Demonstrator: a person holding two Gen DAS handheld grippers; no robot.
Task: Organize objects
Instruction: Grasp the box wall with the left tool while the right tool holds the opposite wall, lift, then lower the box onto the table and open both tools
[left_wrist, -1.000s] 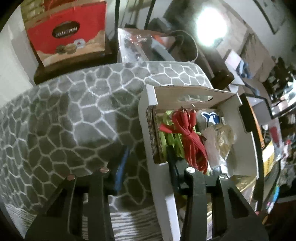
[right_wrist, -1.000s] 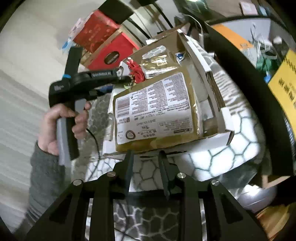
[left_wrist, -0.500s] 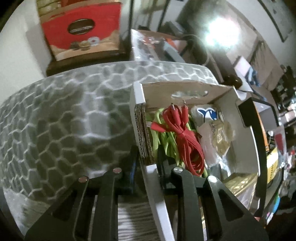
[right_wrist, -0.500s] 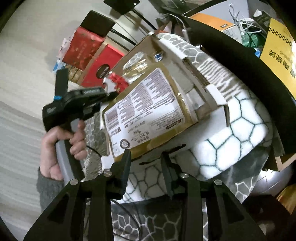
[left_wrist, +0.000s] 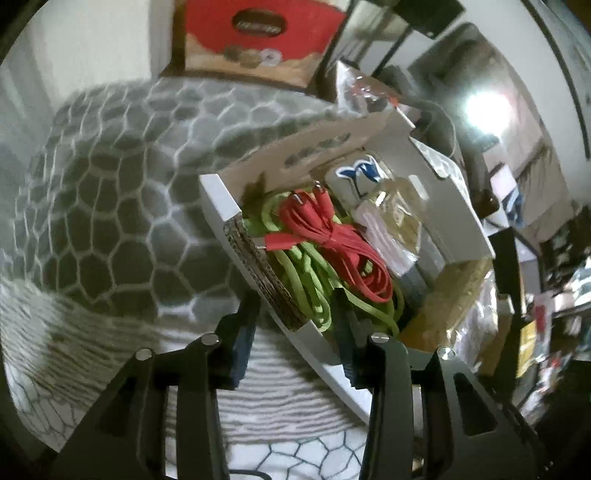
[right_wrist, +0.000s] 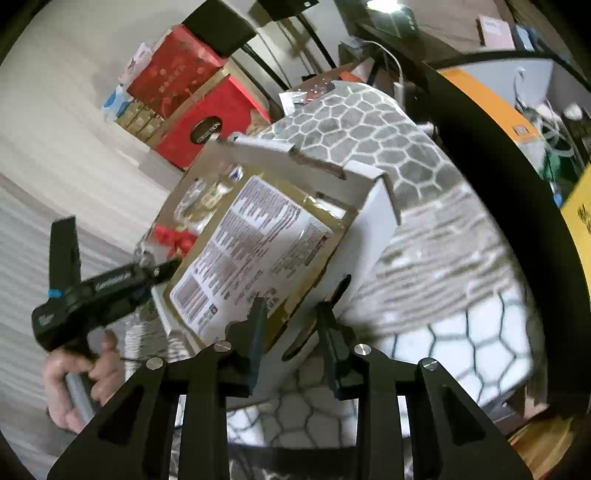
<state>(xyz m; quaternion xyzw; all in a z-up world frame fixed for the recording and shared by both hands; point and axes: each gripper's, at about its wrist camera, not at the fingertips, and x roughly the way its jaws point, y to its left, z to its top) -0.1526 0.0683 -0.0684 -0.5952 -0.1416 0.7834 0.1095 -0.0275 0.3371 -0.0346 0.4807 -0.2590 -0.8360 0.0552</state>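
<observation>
**Both grippers straddle the box walls**

The left gripper straddles the left wall of the white cardboard box, one finger outside, one inside among the cables. Its jaws have just been widening with the wall between them, and a gap shows on both sides, so it looks released rather than clamped. The right gripper straddles the near wall of the same box, inner finger against the gold packet; its jaws have just been narrowing, but I cannot tell whether the pads press the card.

Two opposite holds probably serve to steady or shift the box on the patterned blanket.

Inside lie a green cable, a red cable on top and a clear bag beside them. Beyond stands a red gift box.
</observation>
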